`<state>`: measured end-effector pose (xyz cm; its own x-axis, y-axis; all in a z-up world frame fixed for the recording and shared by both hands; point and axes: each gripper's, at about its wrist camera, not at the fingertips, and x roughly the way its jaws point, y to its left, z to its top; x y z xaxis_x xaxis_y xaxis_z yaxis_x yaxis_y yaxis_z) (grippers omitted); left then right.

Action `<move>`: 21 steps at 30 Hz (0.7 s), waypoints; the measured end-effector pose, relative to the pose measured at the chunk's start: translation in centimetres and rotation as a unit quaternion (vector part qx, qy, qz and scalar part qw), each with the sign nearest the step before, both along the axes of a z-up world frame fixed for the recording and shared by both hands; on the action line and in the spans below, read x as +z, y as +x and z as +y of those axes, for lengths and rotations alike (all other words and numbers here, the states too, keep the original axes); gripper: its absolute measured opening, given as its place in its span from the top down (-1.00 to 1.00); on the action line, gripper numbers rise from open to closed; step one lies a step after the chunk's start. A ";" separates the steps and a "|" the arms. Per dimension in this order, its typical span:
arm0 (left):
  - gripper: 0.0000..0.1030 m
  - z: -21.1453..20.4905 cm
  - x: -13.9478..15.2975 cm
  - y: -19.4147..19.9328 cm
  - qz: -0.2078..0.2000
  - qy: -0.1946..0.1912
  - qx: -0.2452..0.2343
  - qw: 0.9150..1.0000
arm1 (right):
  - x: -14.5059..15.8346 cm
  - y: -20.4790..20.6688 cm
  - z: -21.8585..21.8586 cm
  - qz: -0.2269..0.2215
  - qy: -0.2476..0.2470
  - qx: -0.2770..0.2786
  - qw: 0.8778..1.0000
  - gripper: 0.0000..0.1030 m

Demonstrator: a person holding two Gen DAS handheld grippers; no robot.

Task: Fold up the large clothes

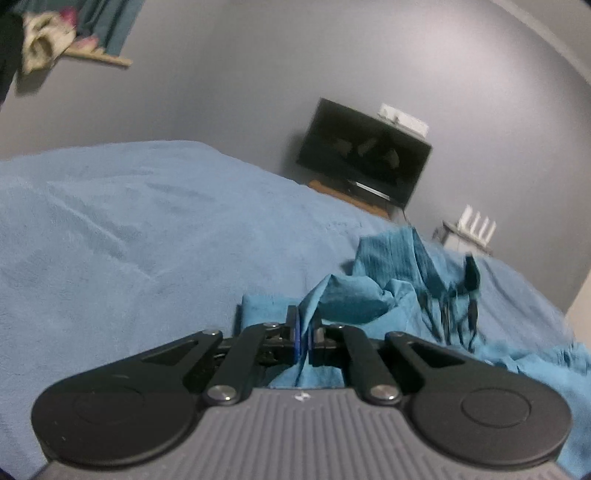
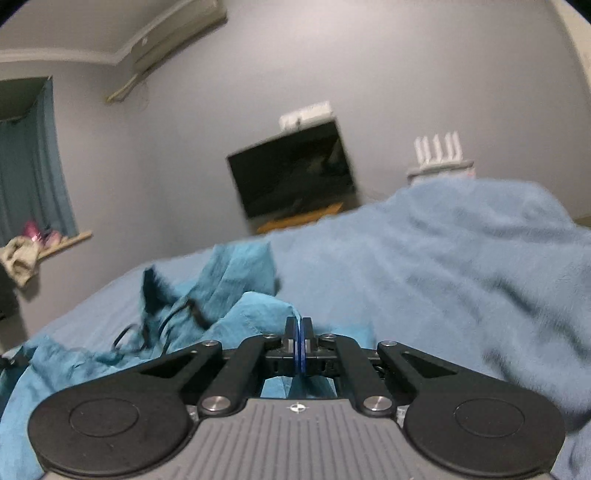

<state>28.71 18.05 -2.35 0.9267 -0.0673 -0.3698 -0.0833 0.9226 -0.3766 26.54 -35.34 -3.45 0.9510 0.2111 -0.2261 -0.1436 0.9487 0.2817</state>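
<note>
Left wrist view: left gripper (image 1: 303,332), black linkage with blue pads, jaws closed down to a thin gap, a fold of the crumpled teal woven garment (image 1: 399,291) pinched between them. Cloth runs up from the pads toward 1 o'clock and bunches in a heap at 3 o'clock of the fingertips, with dark drawstring cords (image 1: 471,291) hanging in it, blurred. Garment lies on the light blue fuzzy bed blanket (image 1: 140,229), which fills 9 to 12 o'clock. At 1 o'clock, past the bed edge, black flat-screen TV (image 1: 364,153) on a wooden stand, against the grey wall (image 1: 240,81). White router with upright antennas (image 1: 476,225) at 2 o'clock. Cream cloth on a wooden ledge (image 1: 40,40) at 11 o'clock.

Right wrist view: right gripper (image 2: 300,338), same build, jaws pressed nearly together; teal shows under the linkage and around the tips, but whether fabric sits between the pads, cannot tell. Garment heap spreads from 12 round to 8 o'clock, cords at 10 o'clock. Blanket rises in a mound at 2 o'clock. TV at 12 o'clock, router at 1 o'clock, blue curtain (image 2: 29,162) at 9 o'clock, white wall air conditioner (image 2: 173,33) at 11 o'clock.
</note>
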 end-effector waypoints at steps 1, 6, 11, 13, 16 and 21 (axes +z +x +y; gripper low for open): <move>1.00 0.3 -0.3 0.8 0.005 -0.008 0.007 1.000 | 0.2 0.3 0.2 -0.007 -0.012 -0.011 1.000 0.97; 0.87 -0.2 -4.2 3.6 0.089 0.021 0.026 0.995 | -2.4 3.0 1.9 0.052 -0.109 -0.063 0.991 0.92; 0.42 -1.0 -2.4 2.1 0.069 0.058 0.054 0.995 | -3.5 3.2 2.1 0.074 -0.108 -0.089 0.987 0.16; 0.26 -1.9 -1.0 0.4 0.041 0.079 0.053 0.995 | -2.4 1.9 2.7 0.037 -0.103 -0.080 0.991 0.12; -0.20 -4.9 0.8 -1.9 -0.003 0.104 0.010 0.995 | -1.6 0.6 4.4 0.001 -0.111 -0.026 0.993 0.11; -0.30 -11.6 0.3 -3.0 0.006 0.146 -0.114 0.983 | -2.6 -0.1 8.9 0.010 -0.165 0.089 0.982 0.10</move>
<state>25.68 6.46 -2.05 0.8951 -0.1621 -0.4153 0.1356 0.9864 -0.0928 26.46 -26.42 -6.08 0.9006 0.2855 -0.3277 -0.3126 0.9494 -0.0320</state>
